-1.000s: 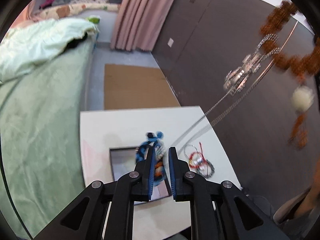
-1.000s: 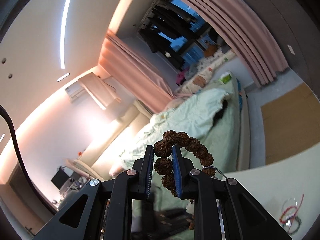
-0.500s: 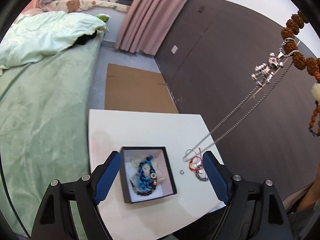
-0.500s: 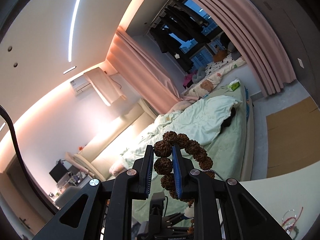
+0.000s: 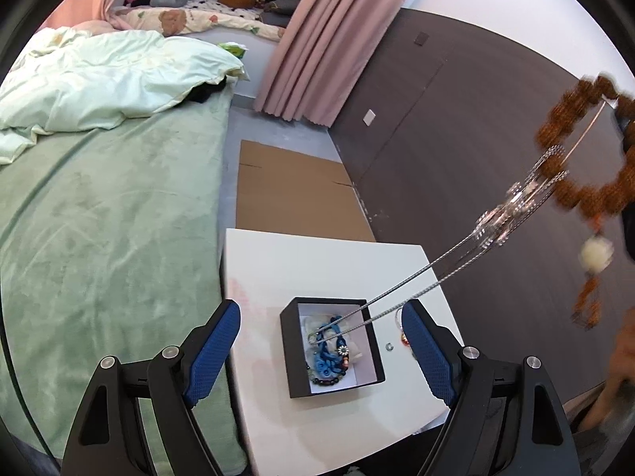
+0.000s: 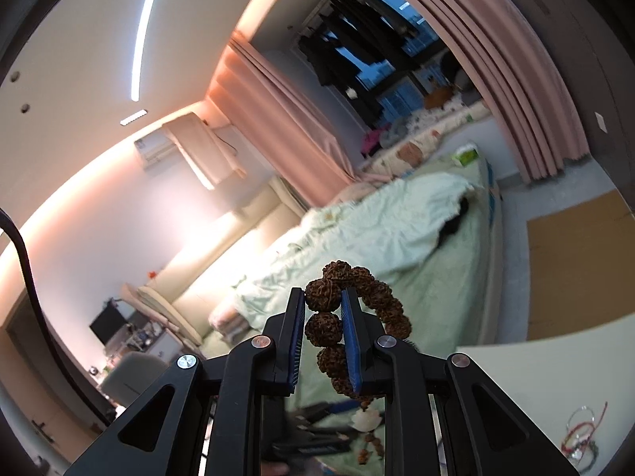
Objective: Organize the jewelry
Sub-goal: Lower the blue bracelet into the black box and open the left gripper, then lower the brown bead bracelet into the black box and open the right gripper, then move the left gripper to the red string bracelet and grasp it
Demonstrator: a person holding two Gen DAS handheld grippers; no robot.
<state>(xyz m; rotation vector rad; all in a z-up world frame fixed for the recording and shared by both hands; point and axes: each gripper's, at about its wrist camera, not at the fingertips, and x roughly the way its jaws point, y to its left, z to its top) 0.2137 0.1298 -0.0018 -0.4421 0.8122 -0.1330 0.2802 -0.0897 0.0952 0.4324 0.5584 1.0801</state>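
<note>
My right gripper (image 6: pixel 322 305) is shut on a brown bead bracelet (image 6: pixel 323 327), held high in the air. In the left wrist view the bracelet (image 5: pixel 575 150) hangs at the upper right with a white bead (image 5: pixel 596 257) and a silver chain (image 5: pixel 416 289) caught on it. The chain's lower loop hangs down into the black jewelry box (image 5: pixel 295 380), over a blue piece of jewelry (image 5: pixel 327 351). My left gripper (image 5: pixel 319 353) is open and empty, above the box.
The box sits on a white table (image 5: pixel 301 261). Red and silver rings (image 5: pixel 401 337) and a small ring (image 5: pixel 389 346) lie right of the box, and also show in the right wrist view (image 6: pixel 581 438). A green bed (image 5: pixel 99 238) is on the left, a dark wall (image 5: pixel 456 139) on the right.
My left gripper opened and drew back from the blue jewelry left in the box. The chain's lower end swung from the table over into the box.
</note>
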